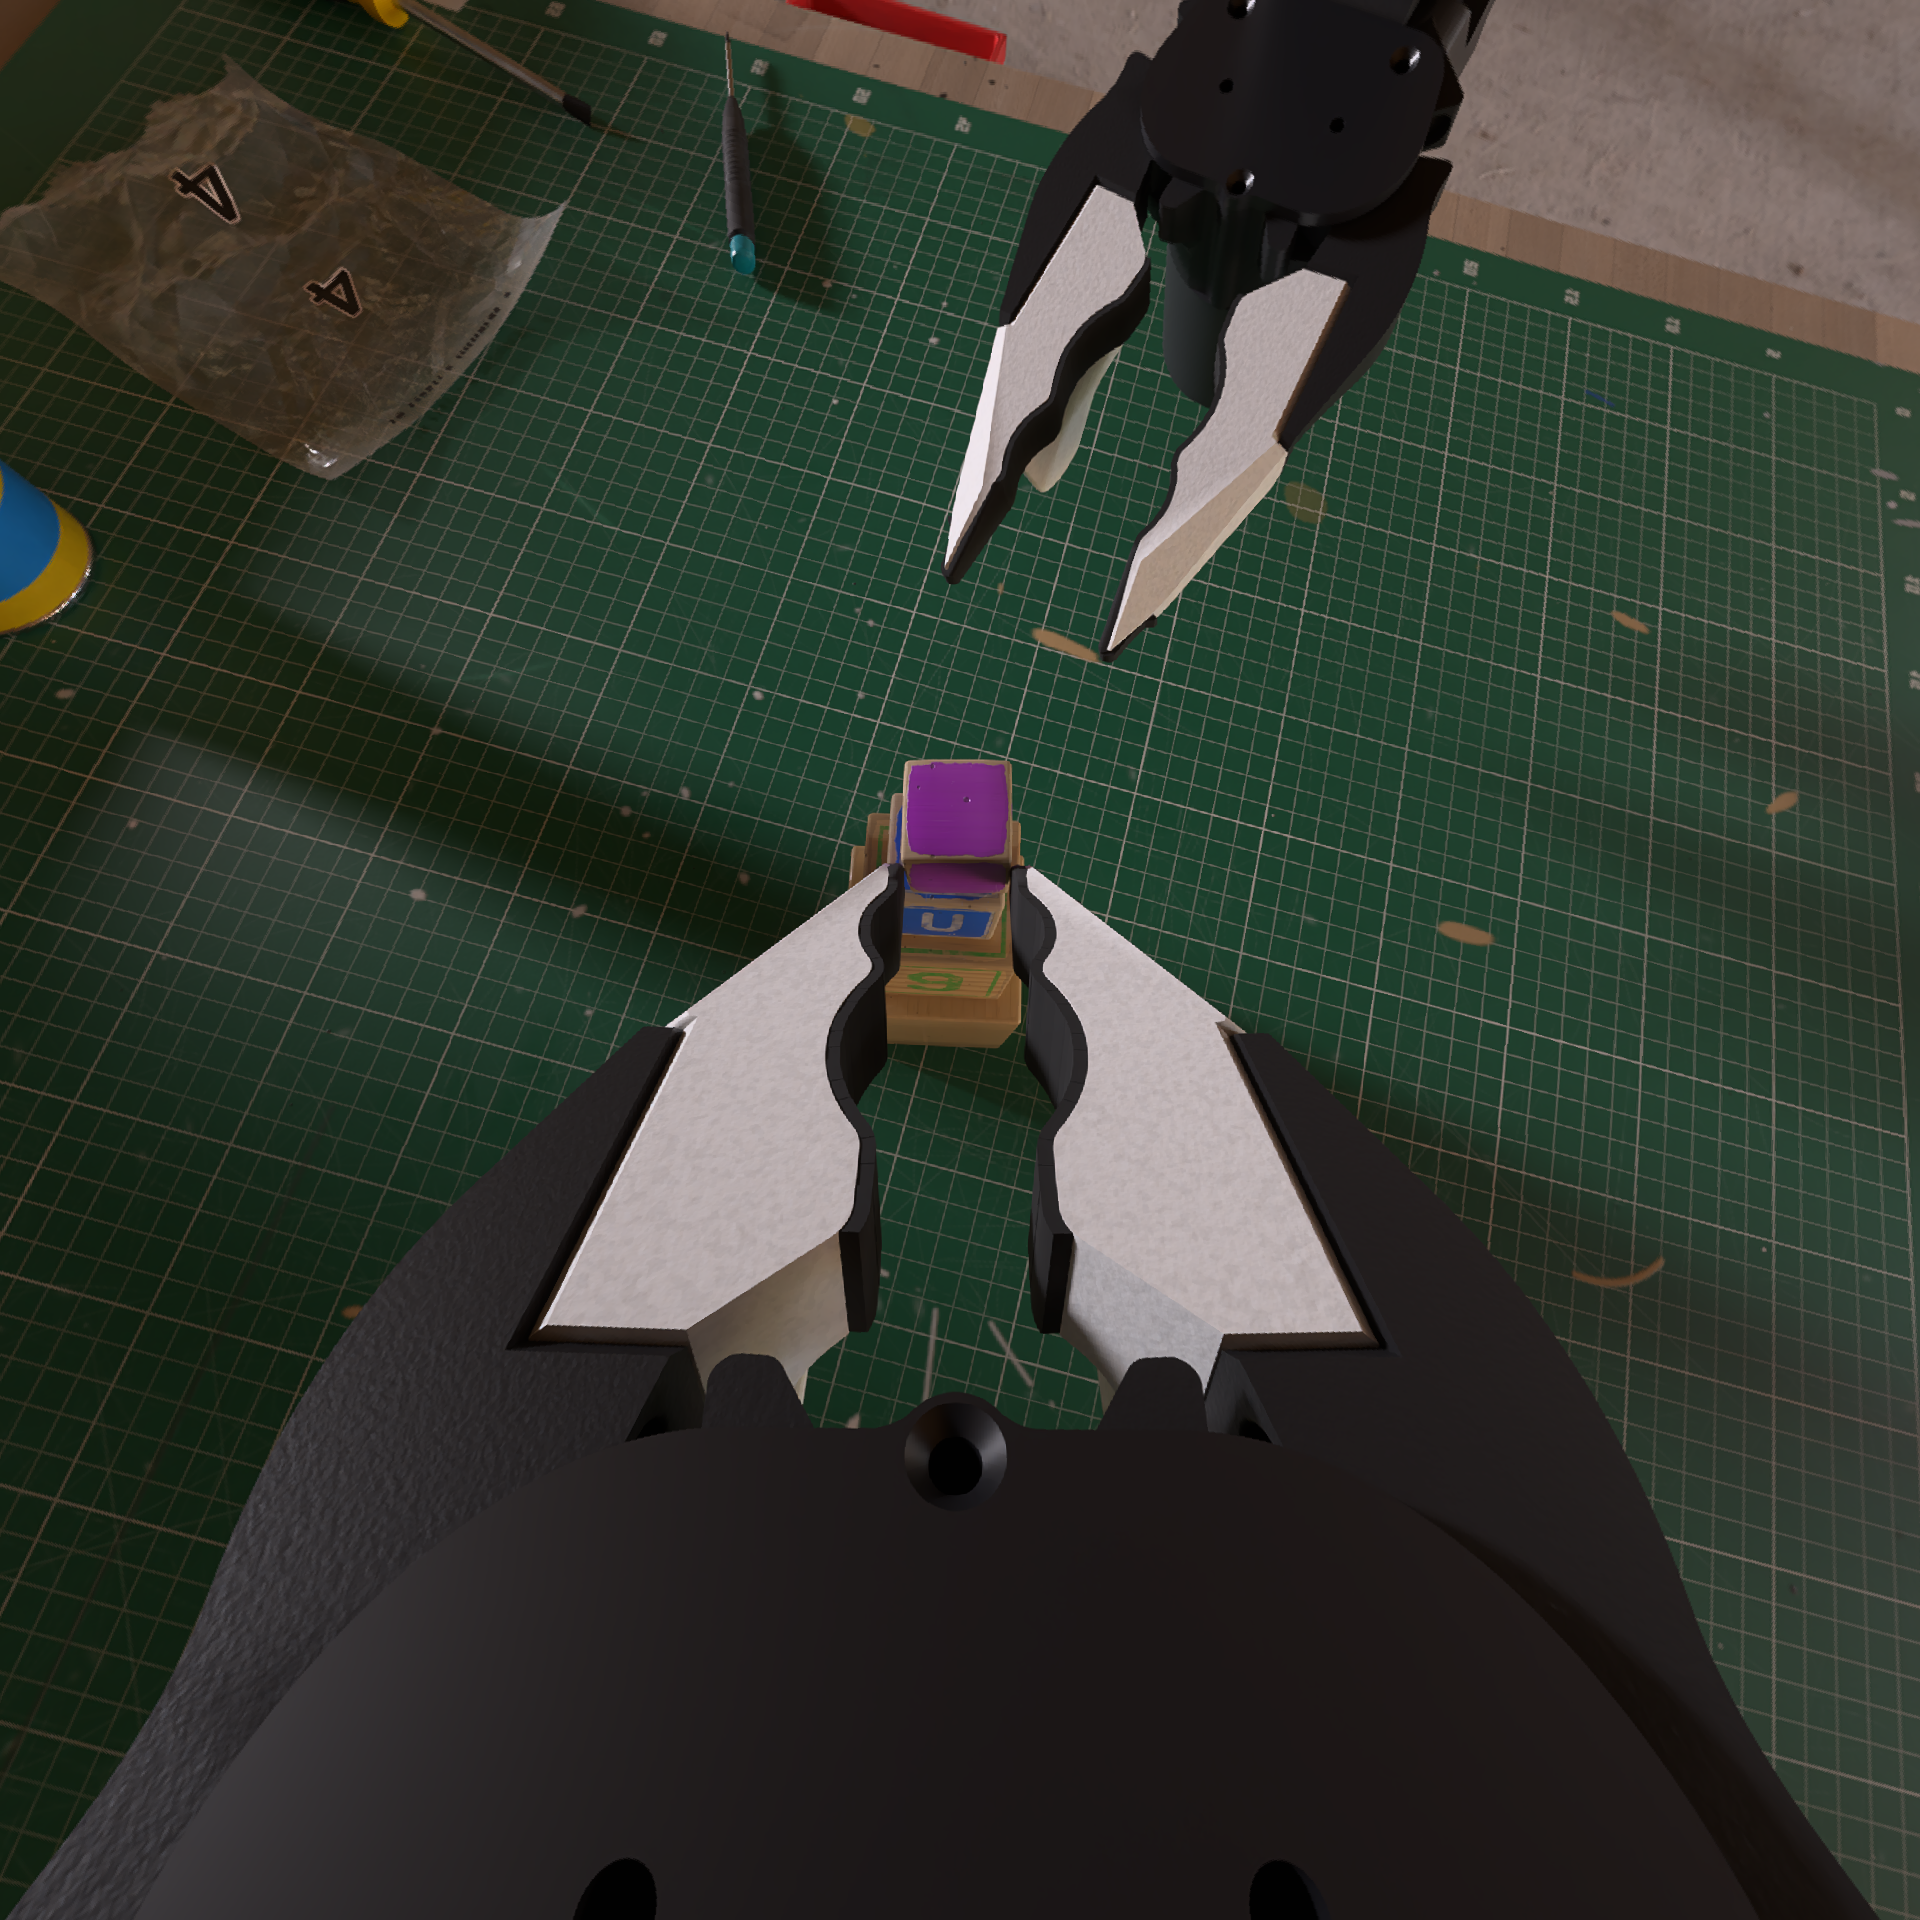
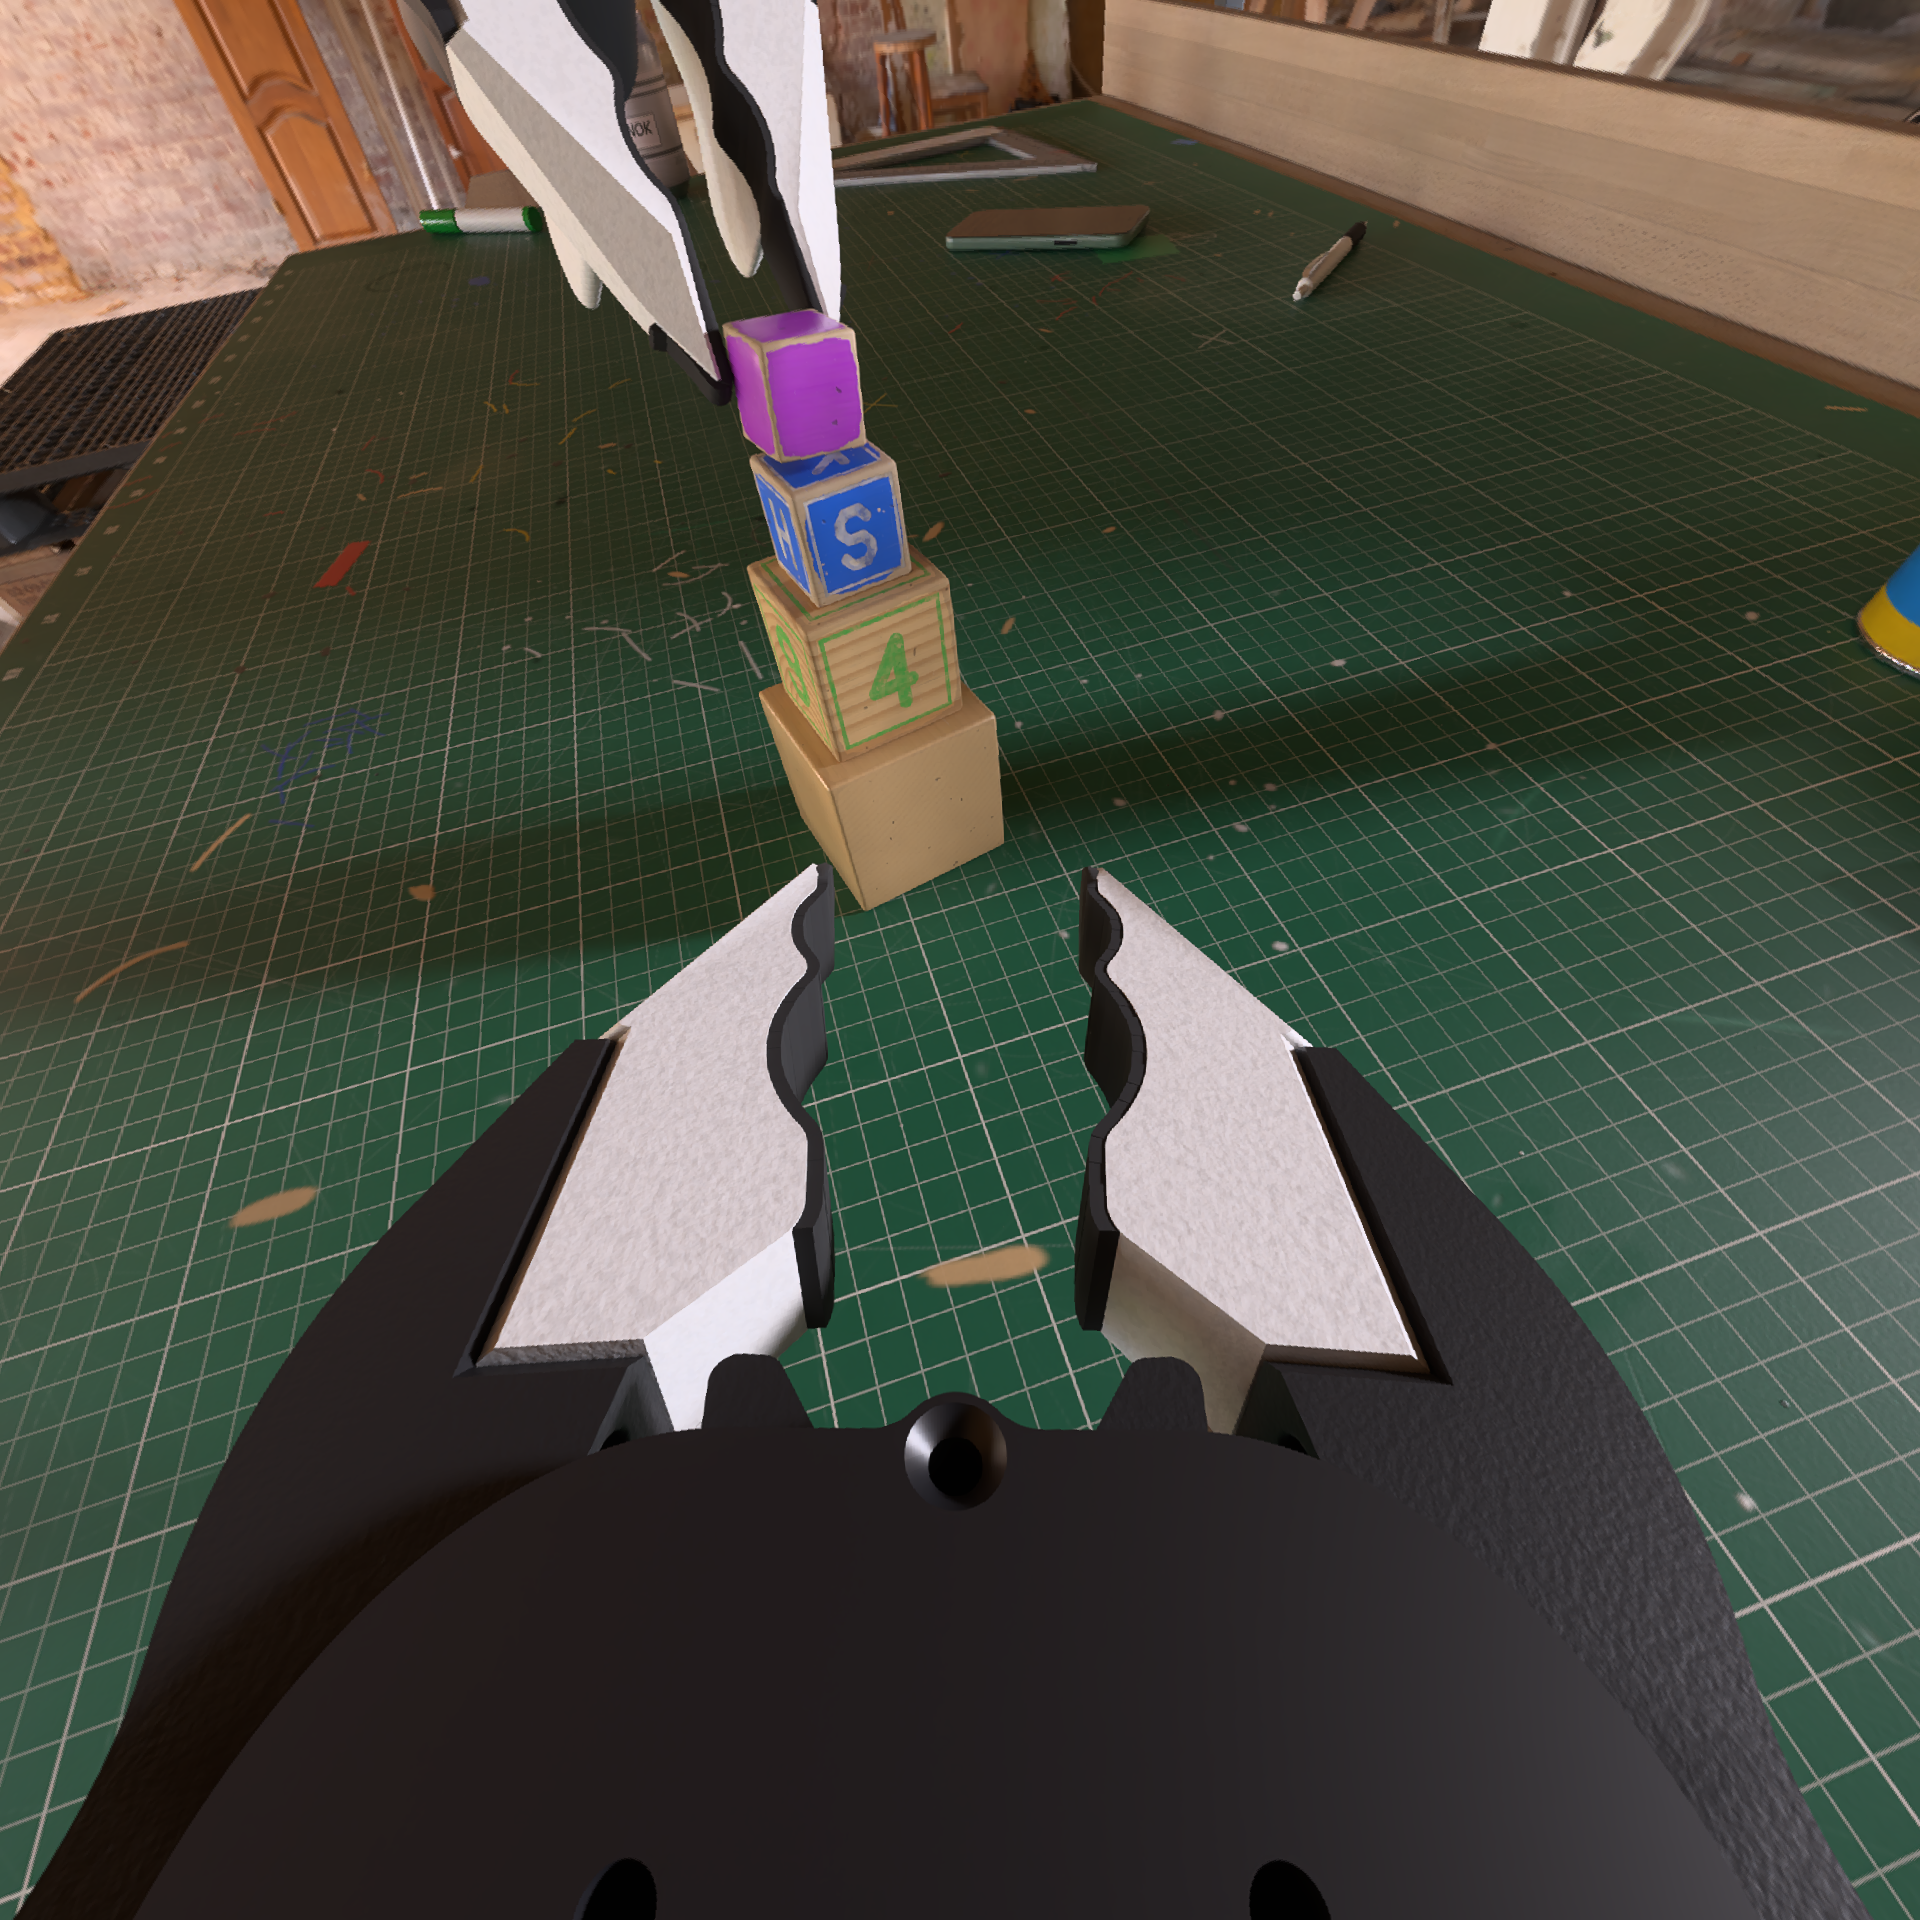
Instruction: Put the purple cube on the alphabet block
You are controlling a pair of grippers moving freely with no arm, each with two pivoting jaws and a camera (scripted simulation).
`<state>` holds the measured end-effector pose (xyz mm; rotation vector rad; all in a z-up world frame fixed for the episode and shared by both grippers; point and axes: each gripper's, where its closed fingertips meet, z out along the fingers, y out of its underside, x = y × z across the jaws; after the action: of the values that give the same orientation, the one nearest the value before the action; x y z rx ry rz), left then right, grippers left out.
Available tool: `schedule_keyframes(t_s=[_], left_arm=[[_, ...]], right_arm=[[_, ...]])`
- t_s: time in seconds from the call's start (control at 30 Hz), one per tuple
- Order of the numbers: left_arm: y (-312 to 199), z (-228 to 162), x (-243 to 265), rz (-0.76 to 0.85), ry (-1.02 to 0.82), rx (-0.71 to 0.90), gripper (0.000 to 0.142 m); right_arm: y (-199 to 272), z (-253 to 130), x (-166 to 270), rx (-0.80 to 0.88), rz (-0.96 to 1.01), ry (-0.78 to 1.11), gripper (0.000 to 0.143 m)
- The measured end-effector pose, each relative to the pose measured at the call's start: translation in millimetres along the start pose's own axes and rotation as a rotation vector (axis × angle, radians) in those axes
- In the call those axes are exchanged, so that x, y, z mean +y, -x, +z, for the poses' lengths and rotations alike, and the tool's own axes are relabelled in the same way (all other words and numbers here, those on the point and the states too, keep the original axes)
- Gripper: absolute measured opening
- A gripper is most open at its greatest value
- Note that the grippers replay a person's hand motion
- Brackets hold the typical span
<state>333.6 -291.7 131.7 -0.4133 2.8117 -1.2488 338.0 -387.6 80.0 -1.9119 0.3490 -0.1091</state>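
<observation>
The purple cube (image 2: 800, 390) sits on top of a blue alphabet block (image 2: 852, 530). That block stands on a wooden block with green markings (image 2: 883, 665), which rests on a plain wooden block (image 2: 904, 821) on the green cutting mat (image 2: 1351, 935). My left gripper (image 2: 771, 345) comes down from above, shut on the purple cube; in the left wrist view its tips (image 1: 958, 878) flank the cube (image 1: 956, 810). My right gripper (image 2: 956, 883) is open and empty, low over the mat just in front of the stack; it also shows in the left wrist view (image 1: 1034, 611).
A crumpled plastic bag (image 1: 260, 281), a thin screwdriver (image 1: 738, 177) and a blue and yellow cone (image 1: 31, 551) lie on one side of the mat. A phone (image 2: 1049, 227), a pen (image 2: 1330, 260) and a green marker (image 2: 478, 220) lie on another side. A wooden wall (image 2: 1455, 135) borders the mat.
</observation>
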Motion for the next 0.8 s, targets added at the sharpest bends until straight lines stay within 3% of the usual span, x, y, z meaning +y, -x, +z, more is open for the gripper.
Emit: schedule_keyframes(t_s=[0.8], left_arm=[[0.5,2.5,-0.3,0.009,-0.024,0.026,0.020]], right_arm=[[1.0,2.3,3.3,-0.016,0.008,0.013,0.048]])
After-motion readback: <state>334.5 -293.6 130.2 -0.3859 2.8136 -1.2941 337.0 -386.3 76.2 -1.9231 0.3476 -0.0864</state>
